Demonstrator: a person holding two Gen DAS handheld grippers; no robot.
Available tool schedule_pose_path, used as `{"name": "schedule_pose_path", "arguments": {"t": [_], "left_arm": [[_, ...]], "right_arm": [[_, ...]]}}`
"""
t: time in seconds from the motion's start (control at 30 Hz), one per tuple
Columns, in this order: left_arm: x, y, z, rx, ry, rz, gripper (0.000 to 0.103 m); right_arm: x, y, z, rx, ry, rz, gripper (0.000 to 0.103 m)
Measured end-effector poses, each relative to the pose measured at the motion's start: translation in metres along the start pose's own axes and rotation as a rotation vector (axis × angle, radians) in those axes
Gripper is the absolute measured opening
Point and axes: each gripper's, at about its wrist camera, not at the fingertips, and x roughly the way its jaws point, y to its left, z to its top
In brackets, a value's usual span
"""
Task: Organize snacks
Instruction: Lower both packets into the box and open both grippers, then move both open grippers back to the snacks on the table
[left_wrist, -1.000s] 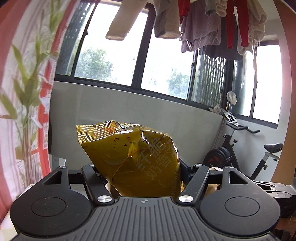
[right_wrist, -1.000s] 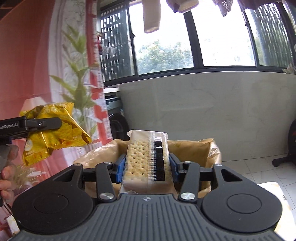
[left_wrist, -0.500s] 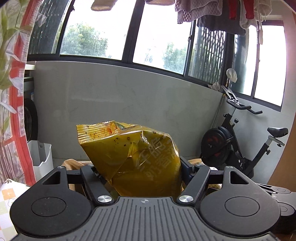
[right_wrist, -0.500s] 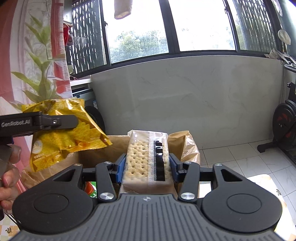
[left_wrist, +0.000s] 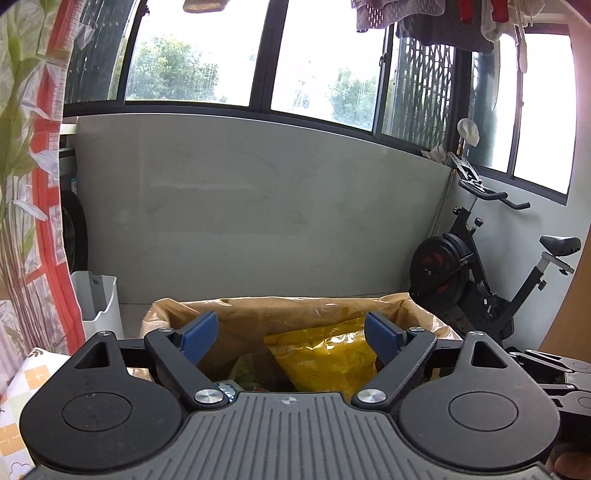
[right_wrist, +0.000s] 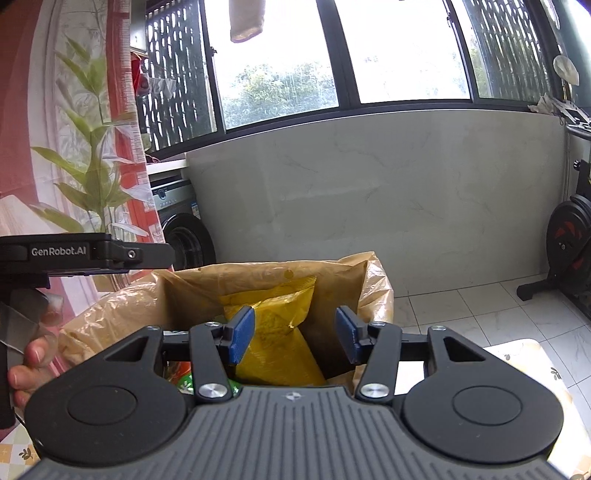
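The yellow snack bag (left_wrist: 327, 354) lay crinkled and glossy inside the brown bag (left_wrist: 258, 314), nearer its right wall. The left gripper (left_wrist: 291, 334) had just been opening, nothing between its blue pads; the right gripper (right_wrist: 295, 332) hung apart and empty above the rim

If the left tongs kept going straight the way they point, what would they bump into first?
Probably the yellow snack packet lying in the brown plastic bag. The left tongs are open and empty, aimed into the bag's mouth; depth is hard to judge, so the bag's far wall is possible.
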Motion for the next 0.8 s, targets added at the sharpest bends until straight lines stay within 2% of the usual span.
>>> {"name": "schedule_pose_path", "arguments": {"t": [0.27, 0.53, 0.67, 0.73, 0.8], "left_arm": [[-0.062, 0.030, -0.017, -0.060, -0.021, 0.052, 0.087], [-0.112, 0.063, -0.068, -0.085, 0.013, 0.088, 0.087], [-0.119, 0.065, -0.098, -0.096, 0.047, 0.085, 0.087], [-0.122, 0.064, -0.116, -0.100, 0.069, 0.082, 0.087], [-0.122, 0.062, -0.132, -0.099, 0.095, 0.084, 0.087]], "right_arm": [[-0.036, 0.024, -0.018, -0.076, -0.008, 0.079, 0.052], [-0.066, 0.039, -0.050, -0.078, -0.001, 0.093, 0.052], [-0.074, 0.039, -0.067, -0.050, 0.007, 0.081, 0.053], [-0.076, 0.039, -0.076, -0.053, 0.011, 0.086, 0.059], [-0.077, 0.040, -0.084, -0.063, 0.026, 0.080, 0.059]]}}
